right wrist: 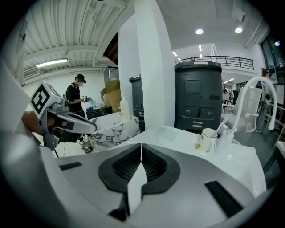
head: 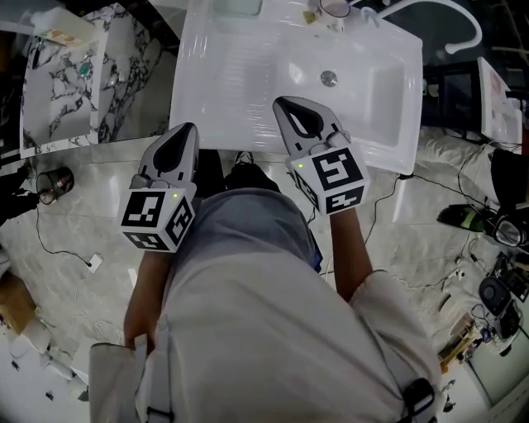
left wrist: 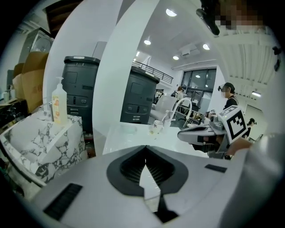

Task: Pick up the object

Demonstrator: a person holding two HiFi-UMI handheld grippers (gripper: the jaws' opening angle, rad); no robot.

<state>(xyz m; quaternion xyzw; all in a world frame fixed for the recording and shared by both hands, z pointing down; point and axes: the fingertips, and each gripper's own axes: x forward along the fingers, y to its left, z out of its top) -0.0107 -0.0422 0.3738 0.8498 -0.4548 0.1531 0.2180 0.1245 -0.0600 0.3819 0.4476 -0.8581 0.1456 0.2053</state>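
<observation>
Hovering at the near edge of the white sink [head: 240, 74], the left gripper [head: 185, 132] and right gripper [head: 287, 105] have their jaws pressed together, empty; a mug [head: 335, 8] stands at its far rim.

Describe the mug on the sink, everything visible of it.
The mug is white with a dark line around its rim and looks ceramic. It stands upright on the back ledge of the white sink, near the foot of the curved white faucet. A small yellowish scrap lies beside its base. Only the sink touches it. Its contents cannot be made out.
</observation>
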